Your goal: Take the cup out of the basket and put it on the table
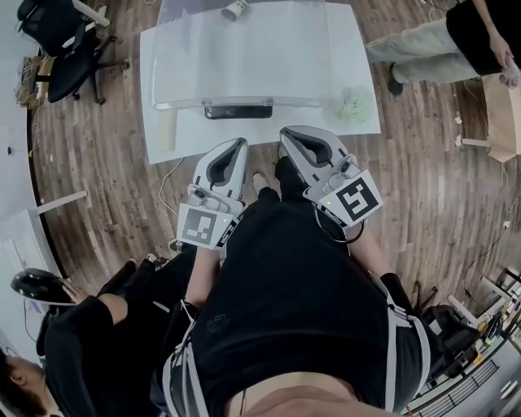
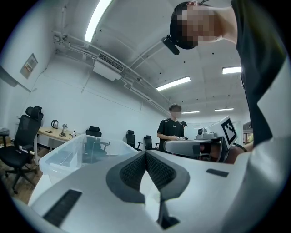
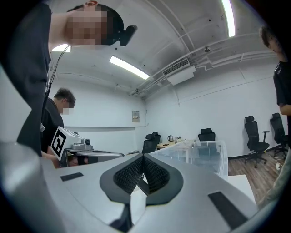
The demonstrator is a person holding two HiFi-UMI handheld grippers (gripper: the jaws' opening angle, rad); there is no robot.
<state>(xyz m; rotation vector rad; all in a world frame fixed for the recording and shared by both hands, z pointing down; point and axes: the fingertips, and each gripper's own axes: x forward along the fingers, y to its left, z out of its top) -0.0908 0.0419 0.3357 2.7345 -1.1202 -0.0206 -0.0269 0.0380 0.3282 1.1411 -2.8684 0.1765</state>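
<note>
The left gripper [image 1: 238, 145] and right gripper [image 1: 286, 133] both have fingers pressed together, holding nothing. The cup [image 1: 236, 9] seems to lie at the basket's [image 1: 187, 103] far end. Shut fingers might just push it away.

Two grippers [image 1: 237, 147] [image 1: 288, 135], one clear basket [image 1: 244, 102], one cup [image 1: 236, 10], one white table [image 1: 285, 129].

White table [image 1: 156, 140], clear basket [image 1: 244, 103], brown wood-grain floor [image 1: 106, 155].
</note>
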